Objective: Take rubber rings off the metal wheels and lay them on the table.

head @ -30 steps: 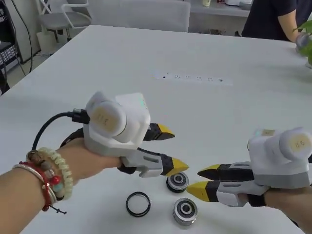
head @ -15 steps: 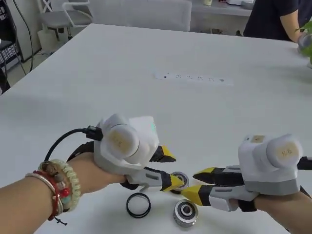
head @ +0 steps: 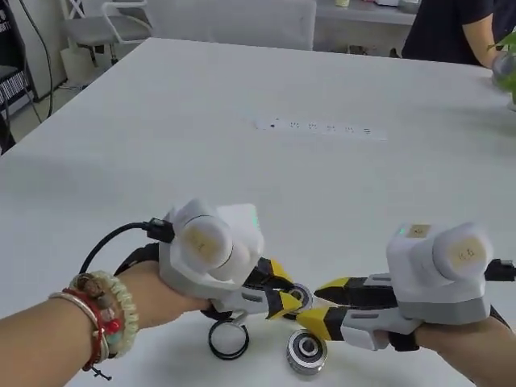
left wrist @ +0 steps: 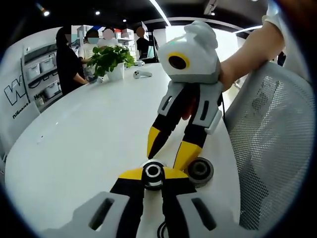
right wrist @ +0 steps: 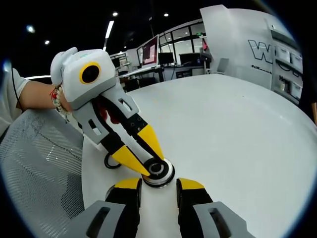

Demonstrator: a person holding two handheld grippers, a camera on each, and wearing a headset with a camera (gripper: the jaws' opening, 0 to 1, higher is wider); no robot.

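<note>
A metal wheel with a black rubber ring around it rests on the white table. My left gripper is shut on it, one yellow tip on each side; in the left gripper view the wheel sits between my jaws. My right gripper is open and points at the same wheel from the opposite side, just short of it. A second wheel lies nearer to me. One loose black rubber ring lies flat on the table under my left hand.
A white power strip lies flat at mid-table. A potted plant stands at the far end, with people standing behind it. A mesh chair back is close to the table edge. A person is at the far right corner.
My left gripper has come down and right and closed on the upper wheel. My right gripper has moved left, up to that wheel. The loose ring and second wheel have stayed put.
</note>
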